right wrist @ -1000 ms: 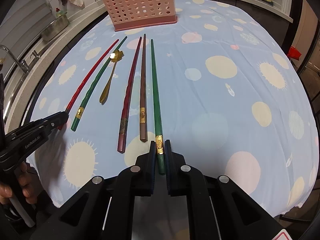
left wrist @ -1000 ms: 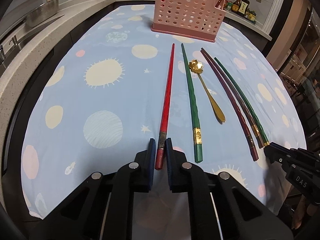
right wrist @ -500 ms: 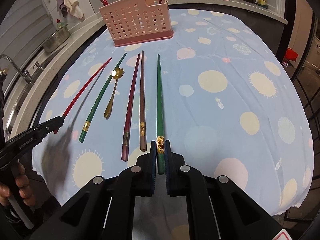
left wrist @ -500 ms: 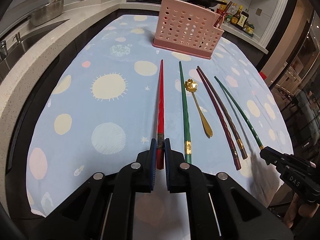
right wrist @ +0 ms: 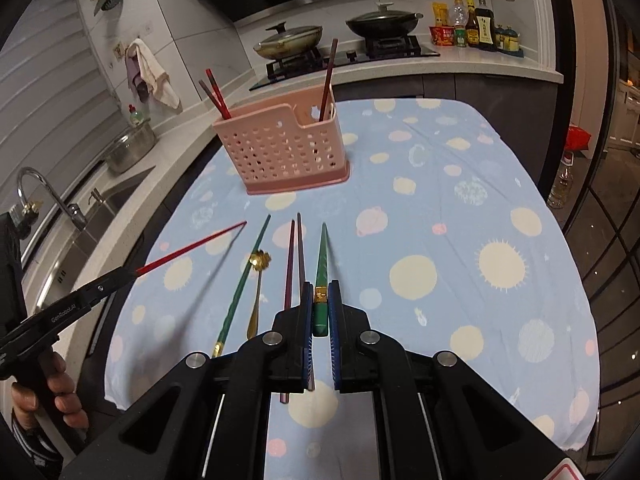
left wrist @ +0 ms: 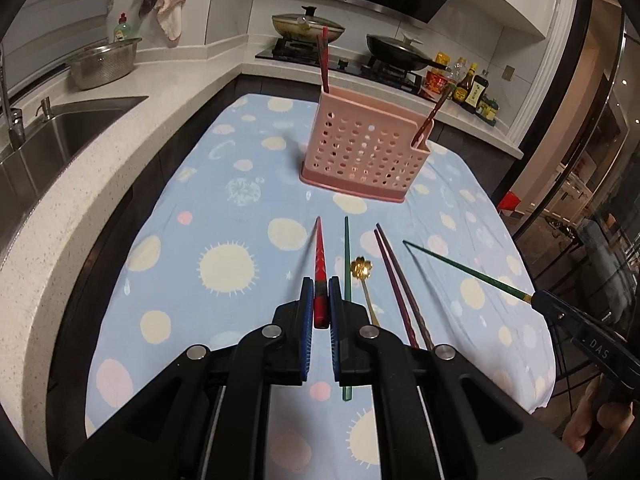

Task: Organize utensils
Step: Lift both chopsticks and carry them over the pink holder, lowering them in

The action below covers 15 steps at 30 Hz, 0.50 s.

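Note:
My left gripper (left wrist: 320,286) is shut on the thick end of a red chopstick (left wrist: 319,256), held above the cloth with its tip forward. My right gripper (right wrist: 320,290) is shut on a green chopstick (right wrist: 322,258), also lifted. On the cloth lie a second green chopstick (left wrist: 347,256), a gold flower-headed spoon (left wrist: 362,272), and a purple chopstick (left wrist: 390,276) beside a brown one (left wrist: 404,280). The pink perforated utensil holder (left wrist: 362,152) stands farther back with a few chopsticks upright in it. In the right wrist view the left gripper (right wrist: 132,271) shows at the left with its red chopstick (right wrist: 192,246).
The table wears a blue cloth with sun and planet prints (left wrist: 224,268). A steel sink (left wrist: 48,136) and counter run along the left. A stove with two pans (left wrist: 308,26) and sauce bottles (left wrist: 468,84) sit behind the table. A person's hand (right wrist: 36,396) grips the left tool's handle.
Both grippers have risen off the cloth, each lifting its chopstick, red in the left and green in the right. The views have tilted up toward the holder and stove.

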{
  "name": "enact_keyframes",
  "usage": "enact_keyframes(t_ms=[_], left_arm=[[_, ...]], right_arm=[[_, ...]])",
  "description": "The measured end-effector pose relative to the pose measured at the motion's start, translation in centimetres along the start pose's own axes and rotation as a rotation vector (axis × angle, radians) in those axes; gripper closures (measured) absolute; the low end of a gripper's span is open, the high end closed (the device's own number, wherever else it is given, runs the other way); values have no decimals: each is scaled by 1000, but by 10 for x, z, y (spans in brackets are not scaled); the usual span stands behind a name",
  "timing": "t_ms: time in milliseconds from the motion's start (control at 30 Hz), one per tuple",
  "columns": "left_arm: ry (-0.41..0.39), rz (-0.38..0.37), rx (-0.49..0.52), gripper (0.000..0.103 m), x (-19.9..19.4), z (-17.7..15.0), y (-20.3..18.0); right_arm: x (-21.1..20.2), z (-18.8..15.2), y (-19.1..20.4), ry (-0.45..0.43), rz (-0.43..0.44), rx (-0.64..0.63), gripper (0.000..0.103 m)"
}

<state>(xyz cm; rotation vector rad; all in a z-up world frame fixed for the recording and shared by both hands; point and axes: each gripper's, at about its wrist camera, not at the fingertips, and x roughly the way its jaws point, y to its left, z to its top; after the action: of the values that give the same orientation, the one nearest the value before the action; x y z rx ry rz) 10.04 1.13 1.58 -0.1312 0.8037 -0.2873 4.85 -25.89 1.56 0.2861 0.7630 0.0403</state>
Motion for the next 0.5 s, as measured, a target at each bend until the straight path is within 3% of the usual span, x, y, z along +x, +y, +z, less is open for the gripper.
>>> enact_keyframes(t_ms=[500], left_arm=[[-135,-11,6,96,-20,74,-9]], right_arm=[[-17,71,-2,-129,28,23,96]])
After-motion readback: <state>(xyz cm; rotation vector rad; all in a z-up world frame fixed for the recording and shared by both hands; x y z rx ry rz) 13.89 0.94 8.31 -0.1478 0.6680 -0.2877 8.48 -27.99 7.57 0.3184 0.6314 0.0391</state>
